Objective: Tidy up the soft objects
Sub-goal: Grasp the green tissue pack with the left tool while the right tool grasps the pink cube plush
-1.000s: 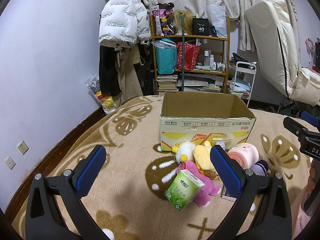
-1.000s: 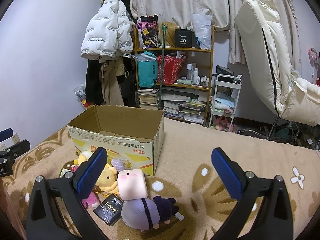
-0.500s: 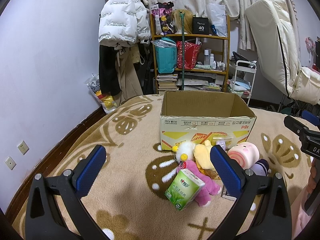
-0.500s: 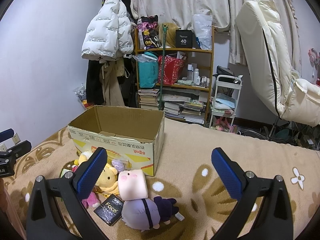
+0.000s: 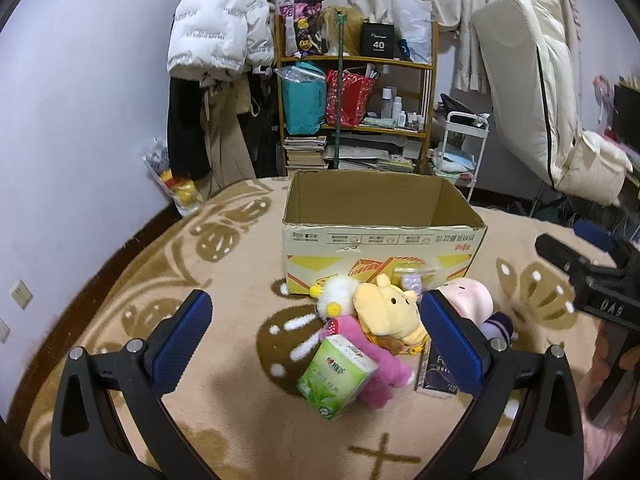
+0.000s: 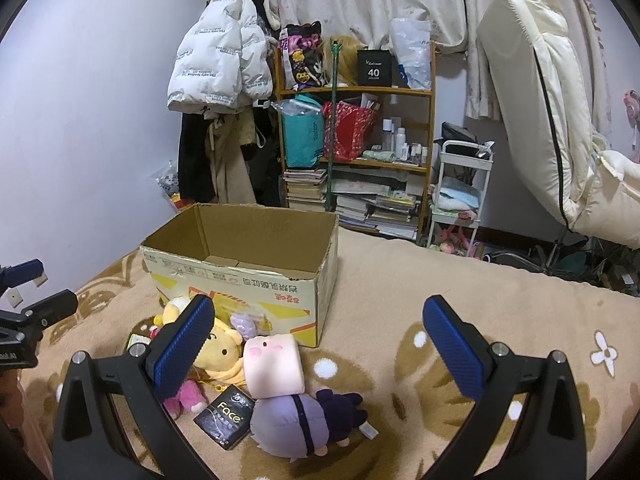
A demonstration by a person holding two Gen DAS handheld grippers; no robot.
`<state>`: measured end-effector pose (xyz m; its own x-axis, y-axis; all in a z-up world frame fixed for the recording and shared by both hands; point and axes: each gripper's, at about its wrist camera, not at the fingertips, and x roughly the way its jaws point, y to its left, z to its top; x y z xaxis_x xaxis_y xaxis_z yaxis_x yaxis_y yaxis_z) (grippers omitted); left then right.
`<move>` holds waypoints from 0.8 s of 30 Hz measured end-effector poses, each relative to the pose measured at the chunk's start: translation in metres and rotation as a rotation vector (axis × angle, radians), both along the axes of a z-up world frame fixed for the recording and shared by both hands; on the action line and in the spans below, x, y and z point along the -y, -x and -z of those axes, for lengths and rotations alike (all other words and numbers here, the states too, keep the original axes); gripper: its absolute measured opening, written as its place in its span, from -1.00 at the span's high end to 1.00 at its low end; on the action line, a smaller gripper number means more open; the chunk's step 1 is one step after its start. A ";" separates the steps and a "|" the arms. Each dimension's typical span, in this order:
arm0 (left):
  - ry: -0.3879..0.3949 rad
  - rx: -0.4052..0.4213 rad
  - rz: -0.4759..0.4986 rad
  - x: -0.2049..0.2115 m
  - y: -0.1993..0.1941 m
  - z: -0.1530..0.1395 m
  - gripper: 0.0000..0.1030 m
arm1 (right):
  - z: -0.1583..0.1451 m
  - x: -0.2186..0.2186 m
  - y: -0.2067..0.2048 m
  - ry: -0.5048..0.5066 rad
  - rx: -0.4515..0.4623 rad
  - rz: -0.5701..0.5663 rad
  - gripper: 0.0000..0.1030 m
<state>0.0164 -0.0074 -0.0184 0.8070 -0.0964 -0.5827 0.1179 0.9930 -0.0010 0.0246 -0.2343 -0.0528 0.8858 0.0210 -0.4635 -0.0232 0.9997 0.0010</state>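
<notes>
Right now both my left gripper [image 5: 314, 334] and right gripper [image 6: 316, 336] hang spread wide, gripping nothing. Soft toys lie heaped just before the empty cardboard box [image 5: 382, 242]. I'd best take the green tissue pack [image 5: 336, 376] squarely across its sides, squeezing gently.

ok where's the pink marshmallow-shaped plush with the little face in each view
Left wrist view: the pink marshmallow-shaped plush sits right of centre, just behind the right finger of the left tongs, partly hidden by it.
Right wrist view: it lies lower centre, left of the midpoint of the right tongs, face turned up.
Shared landmark: the open cardboard box directly behind it in both.
</notes>
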 end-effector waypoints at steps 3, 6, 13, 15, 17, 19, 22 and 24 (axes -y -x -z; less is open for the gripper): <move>0.018 -0.024 0.000 0.002 -0.005 0.001 -0.99 | 0.004 -0.004 -0.006 0.017 -0.010 -0.006 -1.00; 0.038 -0.074 0.013 0.001 -0.013 0.005 -0.99 | 0.006 -0.008 -0.013 0.019 -0.030 -0.013 -1.00; -0.011 -0.223 -0.014 0.007 -0.036 0.031 -0.99 | 0.020 -0.004 -0.037 -0.036 -0.122 -0.048 -1.00; -0.028 -0.264 -0.025 0.008 -0.042 0.040 -0.99 | 0.027 -0.004 -0.045 -0.052 -0.158 -0.054 -1.00; -0.045 -0.305 -0.032 0.008 -0.047 0.049 -0.99 | 0.034 -0.005 -0.052 -0.057 -0.190 -0.061 -1.00; -0.056 -0.345 -0.035 0.010 -0.052 0.059 -0.99 | 0.041 -0.007 -0.057 -0.054 -0.220 -0.070 -1.00; -0.077 -0.396 -0.041 0.011 -0.059 0.072 -0.99 | 0.053 -0.012 -0.066 -0.050 -0.265 -0.091 -1.00; -0.106 -0.411 -0.056 0.012 -0.062 0.079 -0.99 | 0.060 -0.014 -0.070 -0.046 -0.291 -0.105 -1.00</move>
<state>0.0784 -0.0192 -0.0972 0.5078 0.0192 -0.8613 0.0746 0.9950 0.0662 0.0948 -0.2202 -0.1132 0.7081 0.1320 -0.6937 -0.1181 0.9907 0.0680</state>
